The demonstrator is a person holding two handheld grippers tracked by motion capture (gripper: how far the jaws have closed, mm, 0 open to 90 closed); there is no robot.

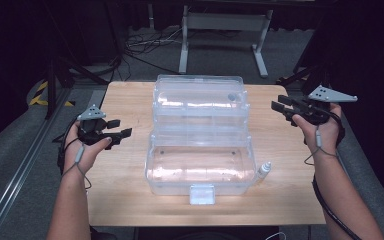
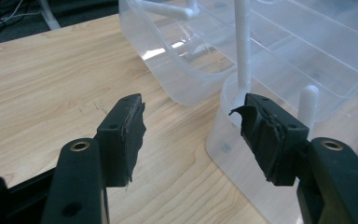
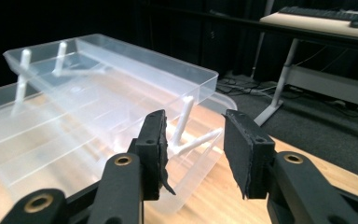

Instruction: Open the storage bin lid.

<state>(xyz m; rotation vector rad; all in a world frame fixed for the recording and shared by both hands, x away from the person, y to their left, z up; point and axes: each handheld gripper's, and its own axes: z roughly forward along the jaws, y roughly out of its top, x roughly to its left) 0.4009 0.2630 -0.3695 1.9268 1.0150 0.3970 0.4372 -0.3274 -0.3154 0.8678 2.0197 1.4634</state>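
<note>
A clear plastic fold-out box [image 1: 200,167] stands open in the middle of the wooden table [image 1: 125,200], its upper trays stepped back on white arms [image 2: 242,46]. My left gripper [image 1: 121,128] hovers left of the box with its jaws open. In the left gripper view the jaws [image 2: 191,116] are spread with nothing between them, and the box's lower tub [image 2: 228,144] lies just ahead. My right gripper [image 1: 277,103] is held to the right of the box, open. Its jaws [image 3: 193,140] are apart and empty, facing the top tray [image 3: 135,65].
A small white-capped bottle [image 1: 264,171] stands on the table against the box's front right corner. The box's latch [image 1: 202,194] points at the near edge. Beyond the table are a white desk frame [image 1: 225,22], floor cables [image 1: 140,47] and a desk with a keyboard [image 3: 321,14].
</note>
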